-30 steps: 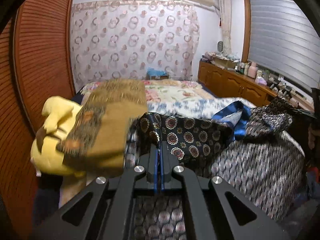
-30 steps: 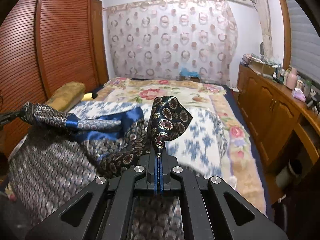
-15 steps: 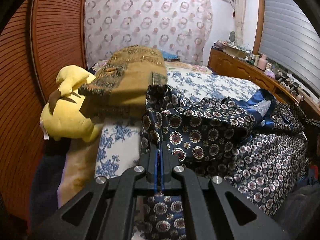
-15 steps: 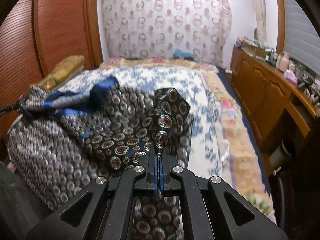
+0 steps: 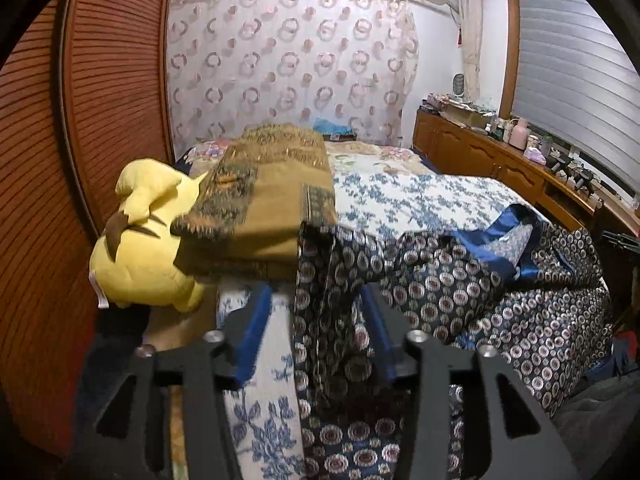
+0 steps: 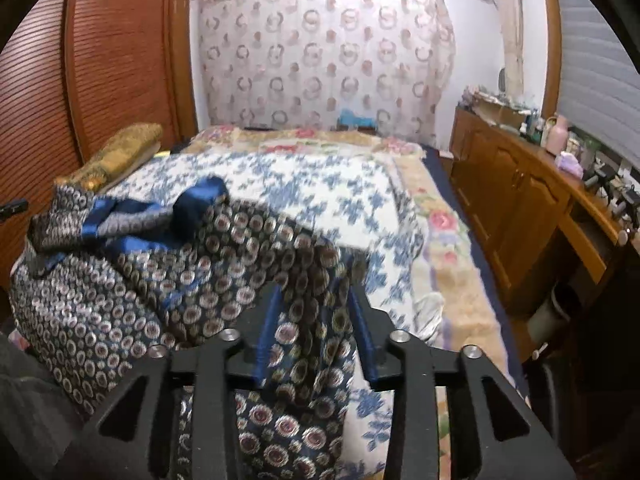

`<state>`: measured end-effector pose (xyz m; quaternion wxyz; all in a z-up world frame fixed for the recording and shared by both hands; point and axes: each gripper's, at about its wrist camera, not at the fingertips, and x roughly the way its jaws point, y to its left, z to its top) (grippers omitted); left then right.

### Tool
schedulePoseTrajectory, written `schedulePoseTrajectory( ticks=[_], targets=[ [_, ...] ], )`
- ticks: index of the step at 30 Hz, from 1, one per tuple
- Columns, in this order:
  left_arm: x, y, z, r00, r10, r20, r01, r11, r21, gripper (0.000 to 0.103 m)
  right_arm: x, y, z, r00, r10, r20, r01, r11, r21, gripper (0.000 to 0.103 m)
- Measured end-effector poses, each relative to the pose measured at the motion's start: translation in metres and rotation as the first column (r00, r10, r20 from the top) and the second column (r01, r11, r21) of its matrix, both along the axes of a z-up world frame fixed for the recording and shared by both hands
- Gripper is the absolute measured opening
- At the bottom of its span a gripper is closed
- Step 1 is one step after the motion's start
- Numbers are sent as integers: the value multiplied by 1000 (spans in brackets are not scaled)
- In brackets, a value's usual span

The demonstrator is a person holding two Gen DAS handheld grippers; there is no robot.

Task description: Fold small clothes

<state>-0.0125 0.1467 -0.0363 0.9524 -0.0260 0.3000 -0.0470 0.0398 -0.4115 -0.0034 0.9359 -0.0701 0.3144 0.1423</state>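
Note:
A dark navy garment (image 5: 460,280) with round medallions and a bright blue lining lies rumpled over the near end of the bed. One corner of it stands up between the blue pads (image 5: 256,320) of my left gripper (image 5: 315,290). Those jaws are opening and the pads stand clear of the cloth. The same garment (image 6: 160,280) fills the lower left of the right wrist view. Another fold of it sits loose between the pads (image 6: 268,320) of my right gripper (image 6: 314,292), whose jaws are opening too.
A yellow plush toy (image 5: 136,264) and a folded gold-brown blanket (image 5: 272,200) sit on the bed's left side against the wooden wardrobe (image 5: 80,120). A blue-flowered quilt (image 6: 320,192) covers the bed. A cluttered wooden sideboard (image 6: 520,200) runs along the right.
Both grippers were shut on corners of the garment and now stand open. The garment has come down and spread over the near end of the bed.

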Motion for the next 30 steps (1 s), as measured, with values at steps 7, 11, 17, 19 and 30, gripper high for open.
schedulePoseTrajectory(
  ticks=[7, 11, 17, 19, 30],
  targets=[
    [41, -3, 6, 999, -18, -31, 19, 999, 30, 60, 35, -9, 6, 999, -38, 13, 38, 999, 8, 47],
    [69, -5, 3, 998, -17, -58, 20, 998, 56, 60, 68, -19, 2, 998, -70, -7, 70, 997, 35, 48],
    [101, -8, -14, 992, -9, -129, 18, 997, 69, 60, 100, -14, -19, 993, -59, -103, 63, 997, 38, 48],
    [106, -9, -21, 989, -10, -151, 20, 998, 64, 60, 104, -9, -26, 990, -50, -129, 54, 998, 23, 49],
    [110, -12, -48, 975, -10, -220, 24, 998, 64, 60, 111, -8, -57, 970, -80, -230, 72, 997, -42, 62]
  ],
)
